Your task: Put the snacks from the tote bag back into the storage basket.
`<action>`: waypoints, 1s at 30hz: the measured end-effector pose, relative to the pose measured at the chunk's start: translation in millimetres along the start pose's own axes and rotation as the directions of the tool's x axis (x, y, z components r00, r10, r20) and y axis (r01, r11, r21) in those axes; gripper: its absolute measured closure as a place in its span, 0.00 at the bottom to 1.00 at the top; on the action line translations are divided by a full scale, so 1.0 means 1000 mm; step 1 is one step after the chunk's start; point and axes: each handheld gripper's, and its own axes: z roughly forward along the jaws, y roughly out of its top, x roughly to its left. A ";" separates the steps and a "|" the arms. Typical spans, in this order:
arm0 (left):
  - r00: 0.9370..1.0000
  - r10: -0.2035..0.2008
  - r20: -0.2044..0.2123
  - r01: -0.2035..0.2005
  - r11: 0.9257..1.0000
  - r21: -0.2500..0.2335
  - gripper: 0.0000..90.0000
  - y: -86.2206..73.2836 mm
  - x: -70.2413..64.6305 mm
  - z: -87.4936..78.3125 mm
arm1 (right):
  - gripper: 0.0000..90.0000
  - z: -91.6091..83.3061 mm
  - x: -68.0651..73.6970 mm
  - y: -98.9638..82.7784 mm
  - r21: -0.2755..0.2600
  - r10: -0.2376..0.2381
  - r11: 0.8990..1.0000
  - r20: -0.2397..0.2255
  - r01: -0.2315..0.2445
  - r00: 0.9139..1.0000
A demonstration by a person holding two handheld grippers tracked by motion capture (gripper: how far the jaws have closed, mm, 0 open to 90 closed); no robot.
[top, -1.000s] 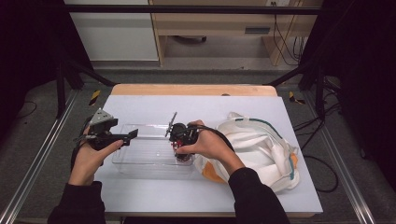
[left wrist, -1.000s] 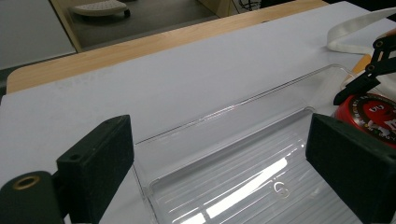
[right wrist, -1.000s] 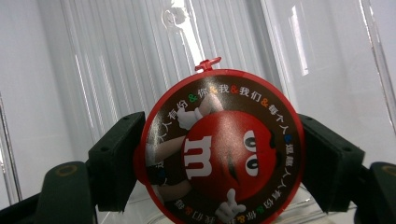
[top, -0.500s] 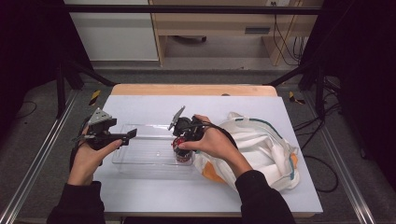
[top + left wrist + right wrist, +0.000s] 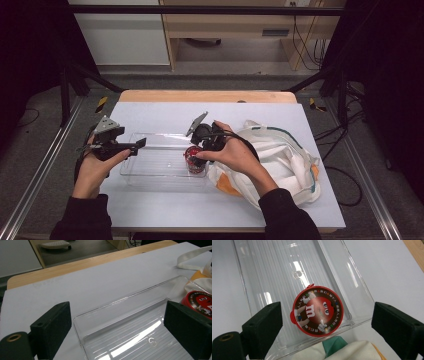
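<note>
A red candy can (image 5: 318, 310) with a cartoon lid stands upright at the right end of a clear plastic tray (image 5: 359, 300). My right gripper (image 5: 327, 325) hovers above it, open. Its jaws have just been opening, and the can sits below and between them with a gap on each side. In the high view the right gripper (image 5: 200, 145) points down at the can (image 5: 194, 159). My left gripper (image 5: 137, 145) is open at the left end of the tray (image 5: 160, 136). In its own view the left gripper (image 5: 117, 332) has nothing between its pads and looks along the tray (image 5: 120, 303) to the can (image 5: 200, 300).
A white cloth bag (image 5: 280, 155) with orange and green trim lies right of the tray, touching its right end. A corner of the bag (image 5: 347, 351) lies just under the right gripper. The white tabletop (image 5: 165, 112) ends at a wooden strip (image 5: 205, 96) at the far side.
The right gripper has let go of the can and lifted away from it, its jaws wider than before. The can stays in the tray. The left hand has not moved.
</note>
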 end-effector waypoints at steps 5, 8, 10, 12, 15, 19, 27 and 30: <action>1.000 -0.003 0.000 0.003 1.000 -0.002 0.09 0.000 0.000 0.000 | 0.12 -0.007 0.001 -0.001 -0.023 0.020 1.000 -0.003 -0.020 1.000; 1.000 -0.003 0.000 0.003 1.000 -0.004 0.09 0.000 0.001 -0.001 | 0.12 -0.011 0.001 -0.001 -0.031 0.030 0.999 -0.003 -0.030 1.000; 1.000 -0.003 -0.001 0.003 1.000 -0.003 0.09 0.000 0.001 -0.001 | 0.11 -0.014 0.001 -0.002 -0.039 0.032 0.999 0.000 -0.032 0.999; 1.000 -0.004 -0.001 0.004 1.000 -0.003 0.08 0.000 0.001 -0.001 | 0.11 -0.017 0.001 -0.003 -0.049 0.042 0.998 0.005 -0.042 0.999; 1.000 -0.006 -0.002 0.006 1.000 -0.003 0.08 0.000 0.001 -0.001 | 0.10 -0.022 0.001 -0.005 -0.057 0.056 0.997 0.014 -0.055 0.998; 1.000 -0.007 -0.003 0.007 1.000 -0.005 0.08 0.000 0.001 -0.001 | 0.10 -0.028 0.001 -0.009 -0.076 0.069 0.995 0.029 -0.067 0.997; 1.000 0.001 0.001 -0.001 1.000 -0.008 0.07 0.000 -0.001 -0.001 | 0.09 -0.048 0.000 -0.016 -0.109 0.122 0.988 0.079 -0.113 0.989; 1.000 -0.001 0.003 0.001 1.000 -0.015 0.07 0.001 -0.001 -0.001 | 0.09 -0.054 -0.002 -0.019 -0.132 0.143 0.983 0.092 -0.130 0.985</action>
